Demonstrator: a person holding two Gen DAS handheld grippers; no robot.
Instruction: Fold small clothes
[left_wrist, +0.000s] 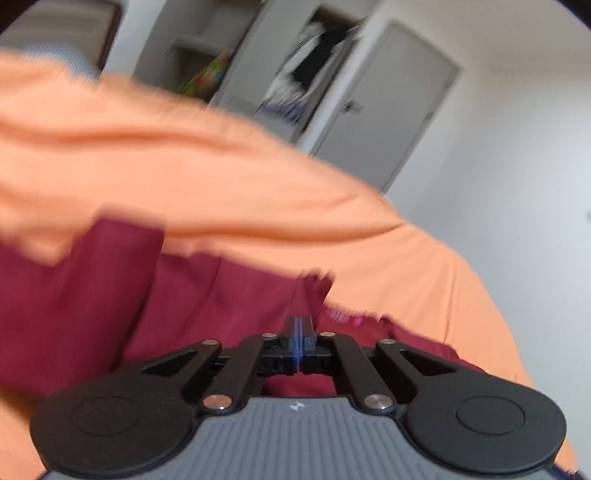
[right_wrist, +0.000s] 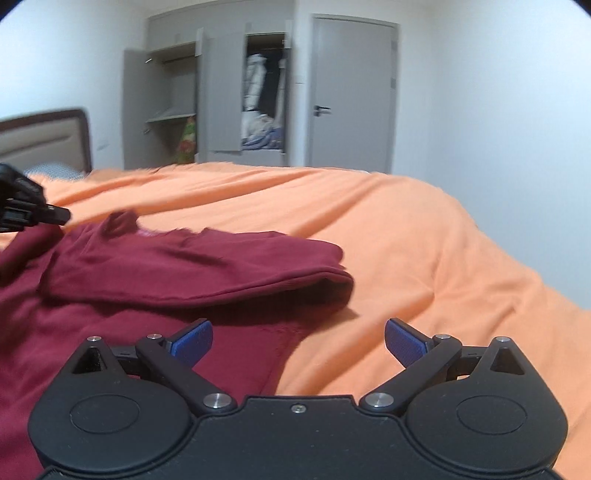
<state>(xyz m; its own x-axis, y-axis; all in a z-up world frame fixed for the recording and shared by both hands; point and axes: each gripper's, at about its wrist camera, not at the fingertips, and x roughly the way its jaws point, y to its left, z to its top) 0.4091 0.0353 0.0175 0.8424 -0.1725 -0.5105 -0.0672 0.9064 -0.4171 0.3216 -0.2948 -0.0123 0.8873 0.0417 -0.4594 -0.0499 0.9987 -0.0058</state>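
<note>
- We see the red shirt (right_wrist: 192, 266) lying partly folded on the orange bed (right_wrist: 406, 240).
- Our left gripper (left_wrist: 300, 325) has its jaws pinched tight on the shirt.
- Our right gripper (right_wrist: 298, 338) has jaws wide apart, holding nothing.

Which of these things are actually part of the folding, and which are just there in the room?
Part of the job: maroon garment; left gripper, shut; right gripper, open; orange bedspread under the garment.

Just there: open wardrobe, door, headboard.

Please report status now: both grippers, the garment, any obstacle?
Left gripper shut, grip unclear. Right gripper open. Maroon garment part-folded on orange bedcover. No obstacle seen.
</note>
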